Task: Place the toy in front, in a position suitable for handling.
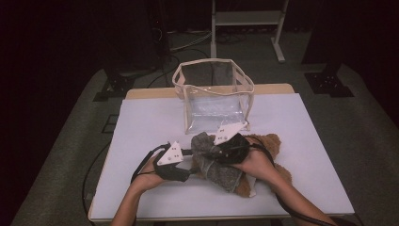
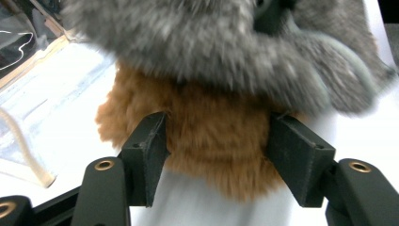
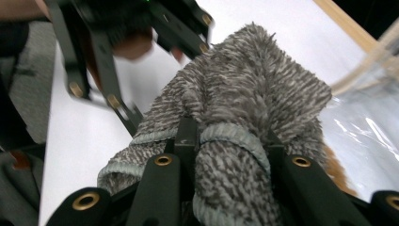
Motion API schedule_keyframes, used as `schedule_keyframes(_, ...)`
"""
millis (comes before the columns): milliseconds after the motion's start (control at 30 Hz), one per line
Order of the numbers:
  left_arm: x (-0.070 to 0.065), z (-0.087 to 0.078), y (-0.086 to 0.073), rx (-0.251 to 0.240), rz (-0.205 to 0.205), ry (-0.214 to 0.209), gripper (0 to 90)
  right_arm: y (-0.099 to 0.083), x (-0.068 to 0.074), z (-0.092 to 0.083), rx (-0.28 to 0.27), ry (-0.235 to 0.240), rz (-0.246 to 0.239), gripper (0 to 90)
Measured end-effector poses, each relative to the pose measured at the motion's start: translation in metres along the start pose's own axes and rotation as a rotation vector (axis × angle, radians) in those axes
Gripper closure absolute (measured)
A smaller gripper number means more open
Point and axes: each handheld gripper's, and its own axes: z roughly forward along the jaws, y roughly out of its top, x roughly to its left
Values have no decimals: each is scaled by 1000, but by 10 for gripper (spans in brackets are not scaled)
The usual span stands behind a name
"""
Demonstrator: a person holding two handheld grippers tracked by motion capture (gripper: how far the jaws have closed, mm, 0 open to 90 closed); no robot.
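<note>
Grey fleece, a soft knitted cloth (image 1: 214,162), was bunched between the jaws of my right tool (image 1: 229,147), which were clamped on a fold of it and held it up over the brown plush toy (image 1: 270,141) lying at the near middle of the bench (image 1: 150,122). In the right gripper view the grey cloth's hemmed edge wrapped round the jaws, so I judged the grip sound. My left tool (image 1: 175,162) sat just left of the pile, its jaws standing apart with a tuft of the brown plush between them; in the left gripper view the fur brushed both inner faces, but I could not see the pads pressing in, so I took it as not gripping. The clear plastic bag (image 1: 214,94) stood upright and open-mouthed just beyond the pile, toward the far side of the bench.

To do this step well, I reckoned the grey cloth had to come cleanly free of the plush before going toward the bag. That meant keeping the right tool's clamp firm and lifting steadily, while the left tool pinned or held the brown toy low so it would not ride up with the fleece. The bag's walls looked floppy, so a slow approach over its rim seemed wise, with the cloth hanging clear of the trim
</note>
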Motion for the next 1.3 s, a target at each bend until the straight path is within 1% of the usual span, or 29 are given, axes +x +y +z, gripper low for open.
schedule_keyframes(33, 0, -2, 0, 0, -5, -3, 364, -3, -1, -4, -1, -4, 2, 689)
schedule_keyframes(100, 1, -9, -2, -8, -19, -6, 354, -9, -5, -12, -5, -12, 22, 689)
schedule_keyframes(133, 1, -9, -2, -8, -19, -6, 347, -9, -5, -12, -5, -12, 22, 689)
schedule_keyframes(200, 2, -15, -3, -7, -19, -6, 331, -15, -9, -20, -11, -14, 50, 689)
schedule_keyframes(267, 3, -24, -1, -7, -13, -14, 299, -14, -6, -21, -11, -6, 42, 688)
schedule_keyframes(367, 5, -36, 0, -16, -7, -23, 284, -6, 2, -12, 7, -1, -1, 687)
schedule_keyframes(400, 5, -36, 0, -16, -7, -23, 279, -3, 4, -8, 6, 4, -6, 687)
schedule_keyframes(433, 5, -40, 0, -26, -8, -16, 274, -1, 5, -5, 4, 12, -12, 686)
schedule_keyframes(467, 6, -43, 0, -31, -13, -17, 274, -1, 5, -5, 4, 12, -12, 686)
schedule_keyframes(533, 6, -48, 1, -34, -6, -19, 263, 4, 9, 5, 4, 32, -25, 685)
schedule_keyframes(567, 6, -51, 3, -32, 6, -23, 253, 7, 11, 13, 0, 57, -28, 685)
schedule_keyframes(633, 5, -53, 4, -42, 8, -28, 244, 9, 13, 19, -3, 77, -30, 685)
schedule_keyframes(667, 5, -53, 4, -42, 8, -28, 242, 9, 13, 19, -3, 77, -30, 685)
schedule_keyframes(700, 4, -55, 4, -44, 14, -33, 242, 10, 14, 23, -8, 93, -26, 685)
schedule_keyframes(733, 4, -55, 4, -48, 12, -35, 237, 10, 16, 28, -6, 112, -20, 685)
schedule_keyframes(767, 4, -56, 4, -49, 14, -37, 231, 9, 16, 29, -6, 119, -19, 685)
schedule_keyframes(867, 4, -55, 5, -50, 13, -44, 223, 6, 13, 19, -19, 117, -2, 685)
schedule_keyframes(933, 3, -53, 5, -48, 12, -51, 212, 4, 10, 8, -25, 104, 7, 686)
schedule_keyframes(967, 3, -52, 5, -44, 9, -53, 205, 2, 8, -1, -22, 89, 18, 686)
schedule_keyframes(1000, 3, -52, 5, -44, 9, -53, 200, 2, 8, -1, -22, 89, 18, 686)
schedule_keyframes(1033, 3, -50, 5, -42, 9, -58, 200, -3, 3, -15, -16, 67, 37, 683)
schedule_keyframes(1067, 3, -50, 5, -42, 9, -58, 200, -6, 0, -21, -14, 56, 47, 683)
schedule_keyframes(1100, 2, -48, 6, -38, 9, -67, 200, -10, -5, -28, 0, 33, 60, 683)
schedule_keyframes(1133, 2, -48, 6, -38, 9, -67, 199, -10, -5, -28, 0, 33, 60, 683)
schedule_keyframes(1167, 2, -46, 7, -35, 12, -72, 200, -14, -11, -36, 19, 11, 74, 683)
schedule_keyframes(1200, 2, -46, 7, -35, 12, -72, 199, -14, -11, -36, 19, 11, 74, 683)
schedule_keyframes(1233, 1, -45, 8, -35, 12, -77, 199, -17, -15, -40, 29, -4, 86, 683)
schedule_keyframes(1267, 2, -44, 8, -29, 18, -81, 200, -22, -24, -46, 48, -26, 112, 683)
schedule_keyframes(1300, 2, -43, 9, -27, 18, -80, 199, -25, -28, -49, 51, -38, 124, 683)
